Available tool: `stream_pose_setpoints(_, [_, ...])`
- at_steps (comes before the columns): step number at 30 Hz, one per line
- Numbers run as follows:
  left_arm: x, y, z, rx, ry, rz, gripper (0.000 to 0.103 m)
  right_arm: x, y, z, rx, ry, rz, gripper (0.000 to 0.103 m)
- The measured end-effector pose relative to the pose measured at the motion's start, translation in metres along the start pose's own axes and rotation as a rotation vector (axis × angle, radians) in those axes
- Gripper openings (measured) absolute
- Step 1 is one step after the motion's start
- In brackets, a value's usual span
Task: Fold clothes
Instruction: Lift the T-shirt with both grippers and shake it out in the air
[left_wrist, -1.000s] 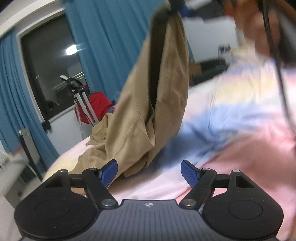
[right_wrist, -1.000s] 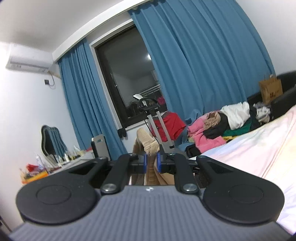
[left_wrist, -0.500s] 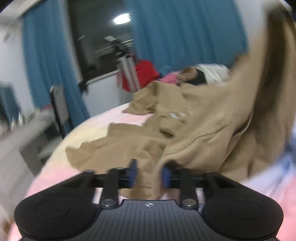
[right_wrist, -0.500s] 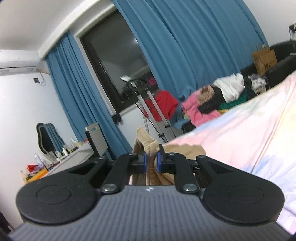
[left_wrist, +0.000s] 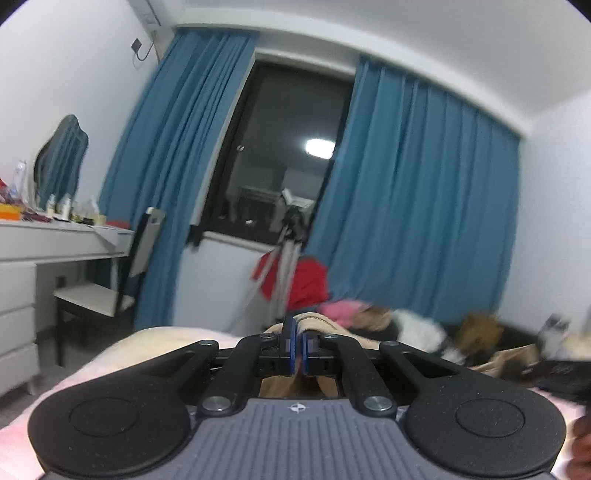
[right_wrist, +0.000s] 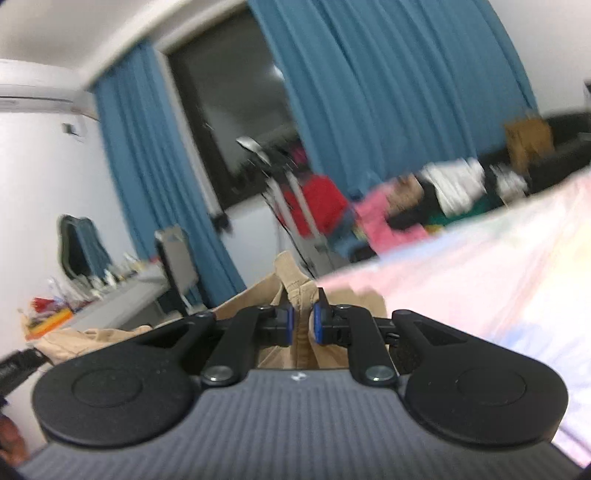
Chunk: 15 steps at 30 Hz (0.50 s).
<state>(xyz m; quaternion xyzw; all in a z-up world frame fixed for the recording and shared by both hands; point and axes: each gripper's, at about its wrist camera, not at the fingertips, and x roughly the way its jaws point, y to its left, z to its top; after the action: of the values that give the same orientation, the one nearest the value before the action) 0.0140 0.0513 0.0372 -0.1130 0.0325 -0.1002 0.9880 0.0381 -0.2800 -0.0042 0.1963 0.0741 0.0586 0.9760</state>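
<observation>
Tan garment (right_wrist: 295, 284) — bunched, creased — pinched in both grippers' fingers (right_wrist: 286, 325).

The tan woven cloth garment (right_wrist: 295, 280) looks matt, with a stitched seam at the bunched edge in the middle of the right wrist view. The black plastic left gripper (left_wrist: 297, 347) has a fine-grained matt finish, a ribbed grey plate at the bottom centre, and dull silver metal rivets; its blue pads (left_wrist: 291, 345) look smooth. The pastel bed sheet (right_wrist: 480, 273), at right, is soft matt cloth. The blue pleated curtains (left_wrist: 406, 206) are cloth; the dark window pane (left_wrist: 284, 147) is glossy, reflecting a lamp.
</observation>
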Motion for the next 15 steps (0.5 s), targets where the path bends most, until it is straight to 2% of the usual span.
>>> stream_pose_setpoints(3, [-0.035,0.007,0.028,-0.016,-0.008,-0.078,0.003,-0.024,0.013,0.012,-0.013,-0.087,0.067,0.014])
stream_pose_setpoints(6, [-0.039,0.017,0.044,0.006,0.063,-0.133,0.004,-0.037,0.018,0.020,-0.021,-0.123,0.089,0.014])
stream_pose_setpoints(8, [-0.031,0.025,0.047,0.017,0.136,-0.138,0.004,-0.031,0.014,0.019,-0.004,-0.080,0.086,0.014])
stream_pose_setpoints(10, [-0.008,0.032,0.036,0.020,0.232,-0.103,0.004,-0.013,0.009,0.009,0.008,0.000,0.063,0.014])
stream_pose_setpoints(13, [0.036,0.041,0.006,0.049,0.402,-0.042,0.004,0.016,0.002,-0.007,0.027,0.121,0.028,0.014])
stream_pose_setpoints(15, [0.065,0.044,-0.016,0.112,0.496,0.010,0.005,0.035,-0.003,-0.018,0.039,0.202,0.005,0.014])
